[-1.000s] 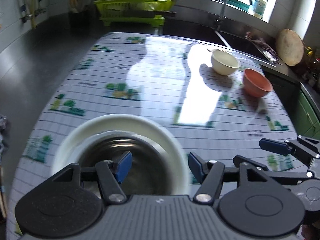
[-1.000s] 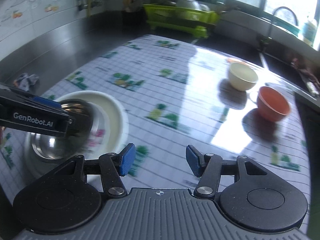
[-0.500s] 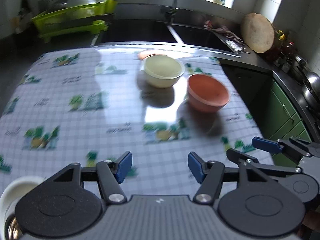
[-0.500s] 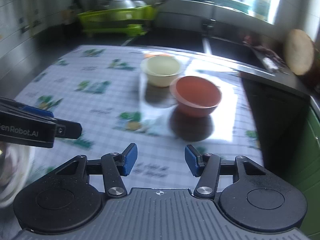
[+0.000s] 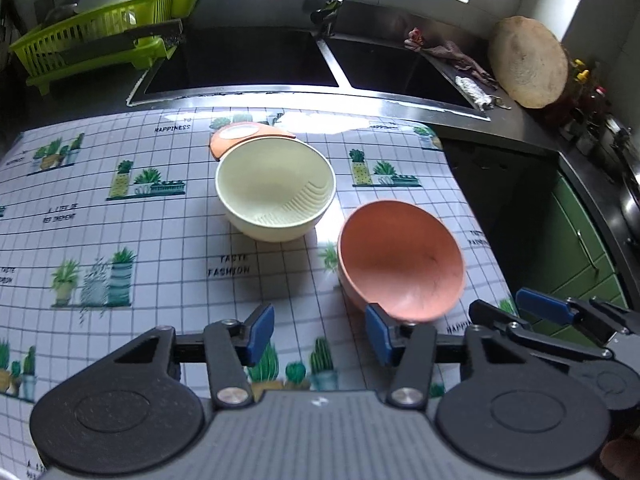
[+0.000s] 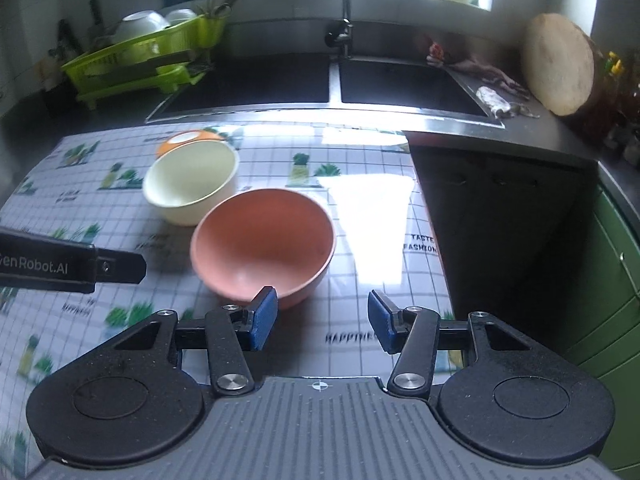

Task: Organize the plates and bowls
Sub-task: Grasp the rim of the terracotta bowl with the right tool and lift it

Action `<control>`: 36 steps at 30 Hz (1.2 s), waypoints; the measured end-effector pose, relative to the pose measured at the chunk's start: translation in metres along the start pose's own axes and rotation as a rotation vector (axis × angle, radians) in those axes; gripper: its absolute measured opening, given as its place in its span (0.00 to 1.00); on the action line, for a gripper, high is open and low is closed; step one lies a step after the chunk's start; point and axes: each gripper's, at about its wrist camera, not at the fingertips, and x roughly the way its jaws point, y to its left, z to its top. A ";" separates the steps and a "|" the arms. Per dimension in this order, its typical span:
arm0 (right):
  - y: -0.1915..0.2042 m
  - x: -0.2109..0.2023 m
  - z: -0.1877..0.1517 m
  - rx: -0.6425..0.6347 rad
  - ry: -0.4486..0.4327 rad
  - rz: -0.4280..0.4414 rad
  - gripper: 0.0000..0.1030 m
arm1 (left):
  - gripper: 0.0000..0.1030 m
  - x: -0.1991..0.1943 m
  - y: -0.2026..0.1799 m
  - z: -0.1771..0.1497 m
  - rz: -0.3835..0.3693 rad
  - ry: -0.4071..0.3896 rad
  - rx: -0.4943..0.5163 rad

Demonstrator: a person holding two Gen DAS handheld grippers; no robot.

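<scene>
Both empty, the left gripper [image 5: 318, 332], jaws just narrowed, and right gripper [image 6: 322, 322], also parted, approach the orange bowl [image 6: 262, 246]; next, clamp its rim.

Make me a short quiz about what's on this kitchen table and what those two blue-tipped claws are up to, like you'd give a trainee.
1. True or false: the round orange plastic bowl sits stacked inside the round cream plastic bowl.
2. What lies flat just behind the cream bowl, partly hidden by it? A) a small orange plate B) a steel spoon C) a glass cup
3. Fill in: neither the left gripper nor the right gripper holds anything; both stand ____.

Key
1. False: the two bowls stand side by side on the plant-printed checked tablecloth.
2. A: the small orange plate.
3. Open. The jaws of both have just been closing, with nothing between them.
</scene>
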 end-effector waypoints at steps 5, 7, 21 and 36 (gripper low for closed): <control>-0.008 0.029 0.012 0.029 0.017 0.014 0.48 | 0.38 0.025 0.003 0.012 -0.027 0.015 -0.039; -0.008 0.040 0.015 0.028 0.025 0.017 0.47 | 0.35 0.033 0.003 0.014 -0.032 0.023 -0.048; 0.001 0.078 0.021 0.008 0.078 0.020 0.37 | 0.24 0.063 0.003 0.022 -0.089 0.052 -0.075; 0.007 0.078 0.021 -0.020 0.085 0.021 0.25 | 0.07 0.071 -0.007 0.019 -0.059 0.065 -0.040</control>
